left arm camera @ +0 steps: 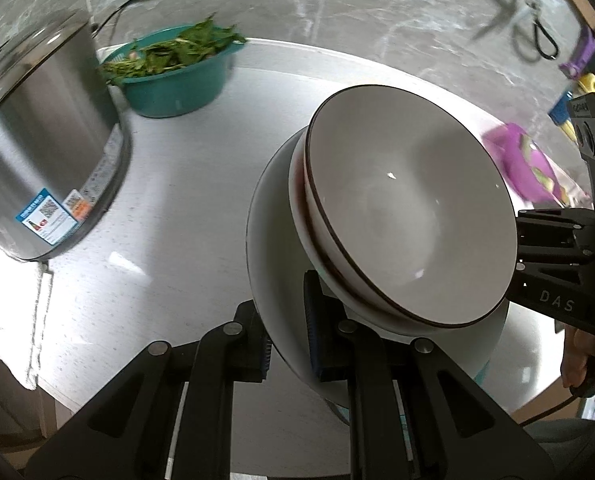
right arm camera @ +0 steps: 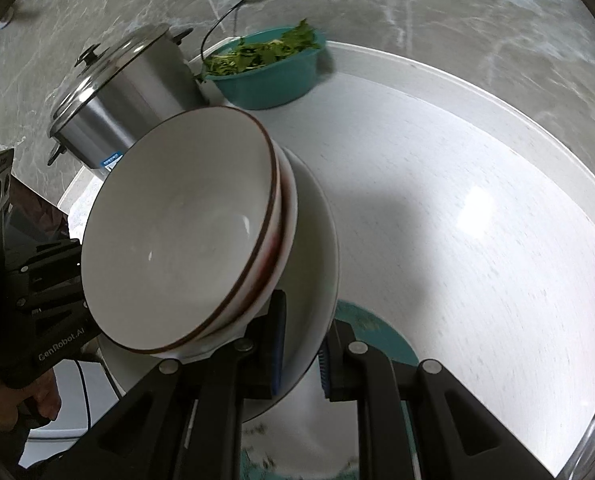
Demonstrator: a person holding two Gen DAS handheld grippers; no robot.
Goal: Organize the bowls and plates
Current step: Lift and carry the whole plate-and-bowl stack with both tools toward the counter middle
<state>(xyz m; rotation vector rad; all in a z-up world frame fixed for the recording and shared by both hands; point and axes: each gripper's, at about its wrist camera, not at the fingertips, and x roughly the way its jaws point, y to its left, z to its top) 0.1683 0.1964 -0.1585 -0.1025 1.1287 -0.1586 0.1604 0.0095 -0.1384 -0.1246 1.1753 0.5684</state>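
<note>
A grey marbled floor [left arm camera: 337, 4] is filling the top of both views, and below it a round white table [left arm camera: 177, 208] is curving across the frame. At the left edge of the left wrist view a lidded steel pot [left arm camera: 45, 140] is standing, with a teal basin [left arm camera: 177, 84] of leafy greens [left arm camera: 173, 52] just beside it toward the upper middle; both are sitting well apart from the work, probably pushed back to leave room.

In the centre of each view a wide white plate [left arm camera: 273, 240] is hanging above the tabletop, tilted, and it is carrying two nested bowls [left arm camera: 413, 208] with dark brown rims. The stack is being held from opposite sides, likely because one pinch alone could not steady such a load.

At the bottom of the left wrist view the left gripper [left arm camera: 287, 344] is pinching the plate's near rim between its blue pads. At the bottom of the right wrist view the right gripper [right arm camera: 303, 348] is clamping the opposite rim the same way. Something purple [left arm camera: 525, 164], too blurred to name, is showing at the right of the left wrist view.
</note>
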